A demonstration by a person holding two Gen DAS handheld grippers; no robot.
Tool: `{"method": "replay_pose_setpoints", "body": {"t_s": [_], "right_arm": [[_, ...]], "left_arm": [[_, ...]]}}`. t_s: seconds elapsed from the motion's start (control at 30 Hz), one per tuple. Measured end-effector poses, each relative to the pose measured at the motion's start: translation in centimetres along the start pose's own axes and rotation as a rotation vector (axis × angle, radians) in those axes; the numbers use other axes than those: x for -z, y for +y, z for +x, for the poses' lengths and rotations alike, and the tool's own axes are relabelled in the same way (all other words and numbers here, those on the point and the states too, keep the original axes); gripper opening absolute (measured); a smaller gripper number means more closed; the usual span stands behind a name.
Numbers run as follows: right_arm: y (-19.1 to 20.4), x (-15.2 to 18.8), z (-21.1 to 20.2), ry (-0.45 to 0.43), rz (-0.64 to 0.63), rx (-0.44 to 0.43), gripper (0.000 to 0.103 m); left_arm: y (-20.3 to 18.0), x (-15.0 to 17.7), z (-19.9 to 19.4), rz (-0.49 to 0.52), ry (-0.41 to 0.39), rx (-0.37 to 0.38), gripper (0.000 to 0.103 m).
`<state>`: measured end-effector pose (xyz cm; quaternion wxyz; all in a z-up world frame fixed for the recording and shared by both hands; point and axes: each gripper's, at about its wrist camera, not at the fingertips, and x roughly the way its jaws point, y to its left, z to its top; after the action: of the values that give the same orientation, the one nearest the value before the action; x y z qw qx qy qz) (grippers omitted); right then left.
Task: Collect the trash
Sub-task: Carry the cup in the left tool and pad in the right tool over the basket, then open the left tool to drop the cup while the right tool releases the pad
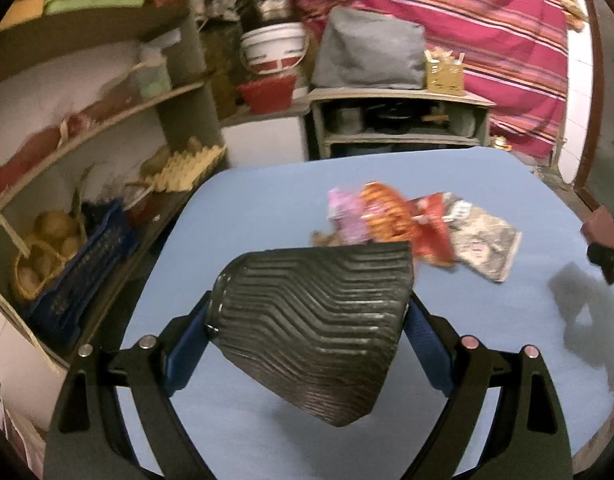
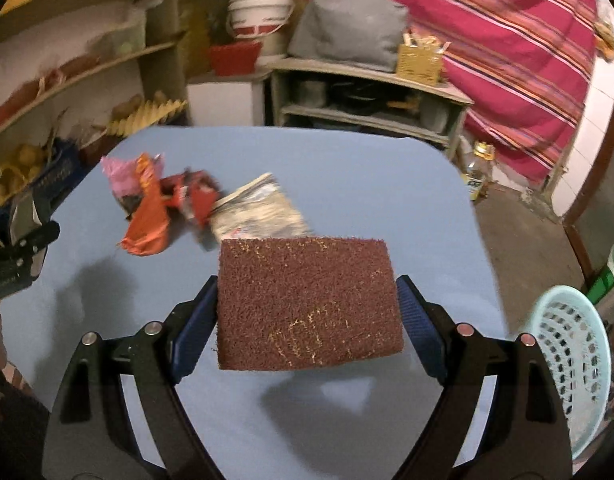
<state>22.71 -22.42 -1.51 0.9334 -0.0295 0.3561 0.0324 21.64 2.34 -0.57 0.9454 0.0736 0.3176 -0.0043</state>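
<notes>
A heap of crumpled wrappers (image 1: pixel 387 220) lies on the blue table (image 1: pixel 267 200): a pink one, orange and red ones, and a silver one (image 1: pixel 483 240) at the right. My left gripper (image 1: pixel 311 320) is shut on a black ribbed mat piece (image 1: pixel 315 320), held tilted above the table just short of the heap. In the right wrist view the same wrappers (image 2: pixel 179 200) and the silver one (image 2: pixel 259 212) lie ahead to the left. My right gripper (image 2: pixel 307 300) is shut on a brown coarse mat piece (image 2: pixel 307 304), lifted off the table with its shadow below.
Shelves with baskets and an egg tray (image 1: pixel 191 164) line the left side. A low cabinet (image 1: pixel 399 124) stands behind the table. A pale blue perforated basket (image 2: pixel 571 360) sits off the table's right edge. A bottle (image 2: pixel 481 168) stands on the floor.
</notes>
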Motion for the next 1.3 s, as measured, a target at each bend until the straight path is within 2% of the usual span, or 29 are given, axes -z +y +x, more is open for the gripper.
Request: {"method": "replay_pose_setpoints", "body": {"t_s": [0.27, 0.63, 0.83, 0.9, 1.3], "right_arm": [[-9.7, 1.6, -5.5, -0.047, 0.091, 0.099, 0.085], [-21.1, 6.2, -9.9, -0.058, 0.205, 0.221, 0.085], [-25.1, 9.2, -10.3, -0.028, 0.255, 0.278, 0.085], [-26.4, 9.8, -10.6, -0.037, 0.293, 0.272, 0.085], [-31.7, 11.8, -12.2, -0.072, 0.421, 0.320, 0.085]], "left_arm": [[-8.4, -1.2, -2.2, 0.082, -0.030, 0.081, 0.088], [-23.0, -2.9, -3.4, 0.183, -0.034, 0.269, 0.088], [-29.7, -3.1, -3.0, 0.212, -0.022, 0.359, 0.088], [-31.5, -3.2, -2.8, 0.216, -0.013, 0.388, 0.088], [-41.6, -4.2, -2.5, 0.295, -0.007, 0.498, 0.088]]}}
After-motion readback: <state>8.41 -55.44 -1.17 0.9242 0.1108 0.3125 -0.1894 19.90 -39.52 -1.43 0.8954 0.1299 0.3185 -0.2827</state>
